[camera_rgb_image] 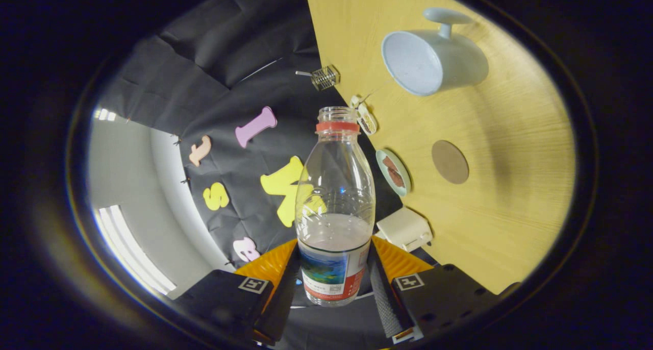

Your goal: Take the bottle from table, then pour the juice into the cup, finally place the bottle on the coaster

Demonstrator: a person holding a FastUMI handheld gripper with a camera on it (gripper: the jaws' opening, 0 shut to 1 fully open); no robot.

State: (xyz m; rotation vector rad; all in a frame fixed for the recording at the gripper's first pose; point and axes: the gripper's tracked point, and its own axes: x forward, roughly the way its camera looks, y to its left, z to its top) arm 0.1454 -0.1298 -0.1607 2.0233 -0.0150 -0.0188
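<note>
1. The gripper (334,283) sits at the bottom centre of the frame, its two fingers pressed against the left and right sides of a clear plastic bottle (334,207). The claw is closed on the bottle at its labelled lower part.
2. The bottle stands up from between the fingers toward the middle of the frame. Its cap is off, and a red ring circles the open neck. A pale, cloudy liquid fills roughly the lower third, its surface level just above the label.
3. The whole view is rolled, so the wooden table (510,212) appears as a slanted yellow plane across the right half of the frame. This suggests the bottle is lifted clear of the table and turned, though no liquid is at the neck.
4. A pale blue cup (413,61) with a handle sits on the table at upper right, its mouth facing the camera. Its inside looks empty, so pouring seems not yet done.
5. A round brown coaster (450,161) lies on the table at right of centre, bare, well apart from the cup.
6. Judged progress: picking up is done; pouring and setting the bottle on the coaster remain.
7. A small dish (394,172) holding something brown lies just right of the bottle.
</note>
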